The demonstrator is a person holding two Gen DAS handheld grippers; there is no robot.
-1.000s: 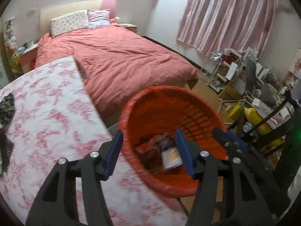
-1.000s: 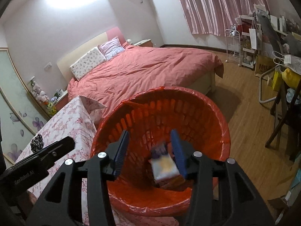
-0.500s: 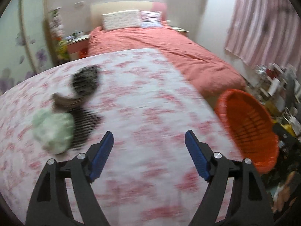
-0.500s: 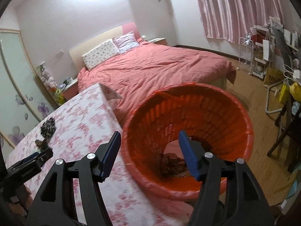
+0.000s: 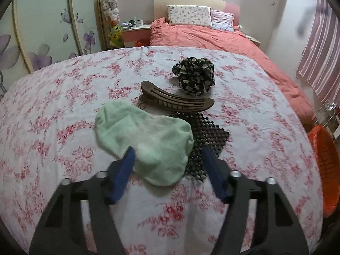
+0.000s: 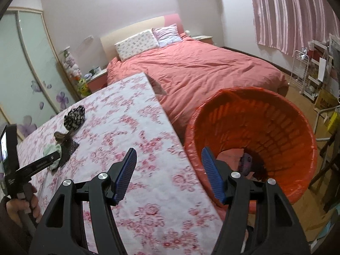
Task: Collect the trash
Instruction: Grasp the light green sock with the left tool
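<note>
Mint-green terry cloth (image 5: 146,142), soft and crumpled, lying on the floral tablecloth (image 5: 63,97); its near edge sits between the spread fingers of the left gripper (image 5: 167,170), which grasps nothing.

Black mesh mat (image 5: 206,140): partly under the cloth, showing at its 3 o'clock side.

Brown hair clip (image 5: 176,99): at 12 o'clock from the cloth, touching the mat's far edge.

Black-and-white scrunchie (image 5: 194,78): beyond the clip, towards 1 o'clock.

Orange basket (image 6: 255,140): lined with an orange bag, standing off the table's edge at 3 o'clock; some discarded items lie in its bottom.

Right gripper (image 6: 167,170): fingers released, empty, hovering over the table edge beside the basket.

Risks, as judged: a shallow pinch on the limp cloth may slip; closing too far right could catch the mesh mat with it, and the mat may drag the clip along. Which items count as trash cannot be told.
</note>
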